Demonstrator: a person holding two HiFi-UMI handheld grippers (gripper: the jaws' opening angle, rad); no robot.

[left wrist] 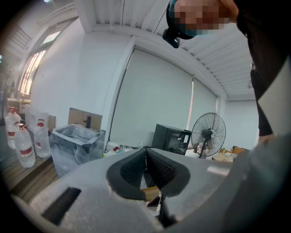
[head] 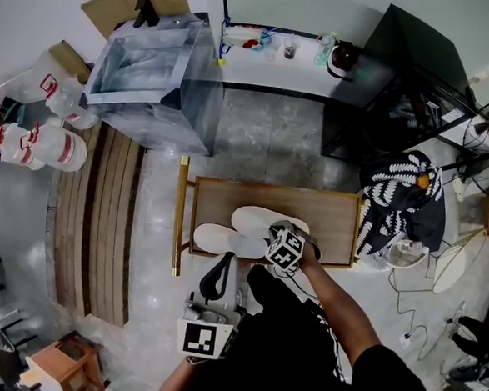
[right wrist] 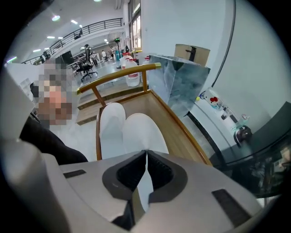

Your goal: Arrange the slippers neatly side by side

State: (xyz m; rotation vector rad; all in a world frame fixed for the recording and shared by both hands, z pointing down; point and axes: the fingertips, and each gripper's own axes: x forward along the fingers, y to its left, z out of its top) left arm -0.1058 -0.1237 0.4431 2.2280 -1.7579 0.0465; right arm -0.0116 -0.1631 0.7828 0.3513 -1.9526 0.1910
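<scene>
Well, the right gripper (right wrist: 146, 157) had its jaws pinched nearly together on the near end of the right slipper (right wrist: 143, 132), with white material showing between the pads. That gripper (head: 288, 244) pointed steeply down over the low wooden table (head: 330, 218). Both white slippers lay lengthwise on the wood, the left slipper (head: 218, 237) close against its partner (head: 259, 220); whether their edges merely touched or overlapped I could not tell. A yellow rail (head: 179, 216) ran along the table's left side. Meanwhile the left gripper (left wrist: 146, 154) hung back beside the person's body (head: 218, 277), aimed out across the room toward a standing fan (left wrist: 208, 135), its jaws closed together with nothing between them.
</scene>
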